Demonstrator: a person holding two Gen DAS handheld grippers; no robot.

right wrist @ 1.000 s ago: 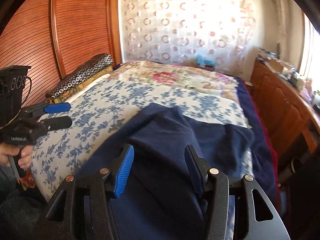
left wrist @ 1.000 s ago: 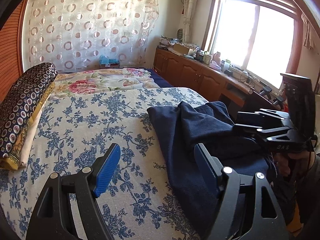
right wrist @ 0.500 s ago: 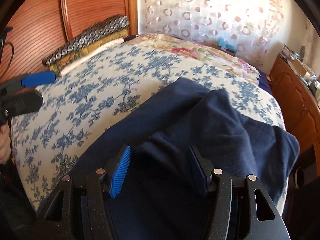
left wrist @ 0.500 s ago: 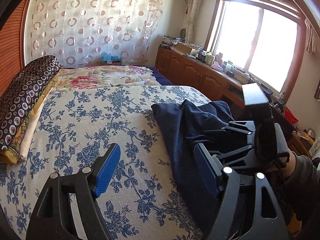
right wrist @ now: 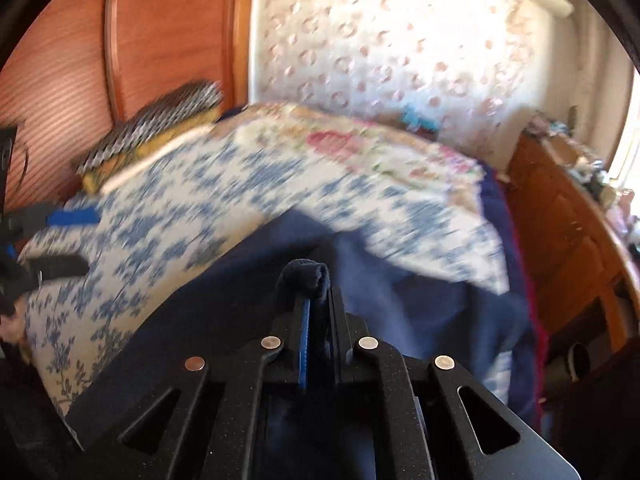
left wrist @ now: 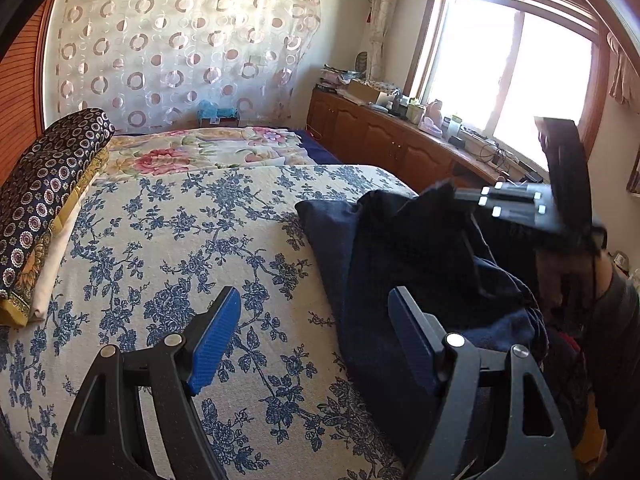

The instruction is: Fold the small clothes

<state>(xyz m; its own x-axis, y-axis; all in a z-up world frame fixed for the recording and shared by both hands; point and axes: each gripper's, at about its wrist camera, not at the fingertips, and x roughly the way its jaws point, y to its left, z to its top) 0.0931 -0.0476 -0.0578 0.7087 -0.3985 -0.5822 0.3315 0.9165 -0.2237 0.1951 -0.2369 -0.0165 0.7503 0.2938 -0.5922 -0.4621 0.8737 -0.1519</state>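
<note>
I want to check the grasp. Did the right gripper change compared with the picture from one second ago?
Yes. The right gripper has closed on a fold of the navy garment and lifted it off the floral bedspread.

Floral bedspread, patterned pillow, circle-print curtain, wooden cabinets.

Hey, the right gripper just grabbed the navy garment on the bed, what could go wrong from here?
The right gripper pinches only a small bunch of the garment, so it may slip out when lifted. The left gripper is open over the bedspread, so the cloth may dangle and drag instead of spreading flat.
</note>
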